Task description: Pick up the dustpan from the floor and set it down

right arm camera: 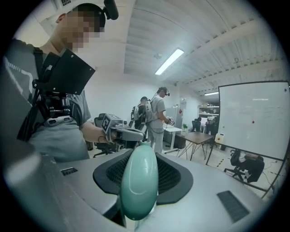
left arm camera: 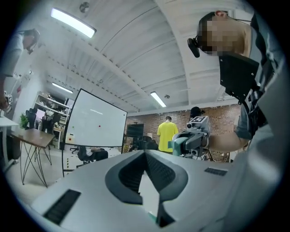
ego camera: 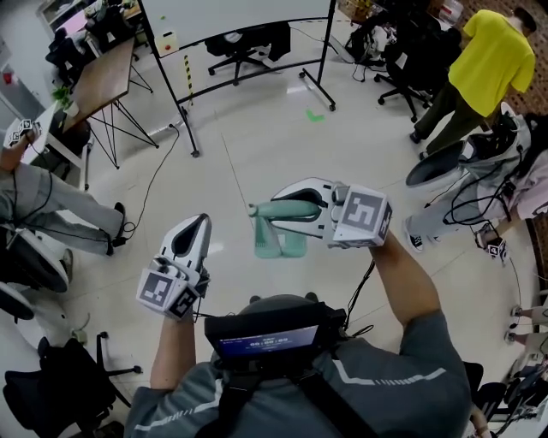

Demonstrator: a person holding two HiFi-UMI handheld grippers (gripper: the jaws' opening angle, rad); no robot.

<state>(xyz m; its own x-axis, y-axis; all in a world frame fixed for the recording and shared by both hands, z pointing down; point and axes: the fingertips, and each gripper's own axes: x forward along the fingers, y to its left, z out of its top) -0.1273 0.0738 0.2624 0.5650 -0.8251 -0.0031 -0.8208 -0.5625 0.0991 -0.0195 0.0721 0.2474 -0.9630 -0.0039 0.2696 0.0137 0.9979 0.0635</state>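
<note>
My right gripper (ego camera: 276, 208) is shut on the pale green handle (ego camera: 291, 210) of the dustpan, and the pan (ego camera: 279, 243) hangs below it, off the floor. In the right gripper view the handle (right arm camera: 139, 186) fills the space between the jaws and hides the pan. My left gripper (ego camera: 202, 221) is a little to the left and lower, apart from the dustpan. Its jaws meet at the tips with nothing between them (left arm camera: 145, 156). The left gripper view shows the right gripper (left arm camera: 194, 135) with the green handle off to the right.
A wheeled whiteboard (ego camera: 240, 26) stands ahead, with a wooden table (ego camera: 103, 77) to its left. A person in yellow (ego camera: 488, 60) is at the far right among office chairs. A seated person's legs (ego camera: 51, 218) are at the left. A cable (ego camera: 158, 171) runs over the pale floor.
</note>
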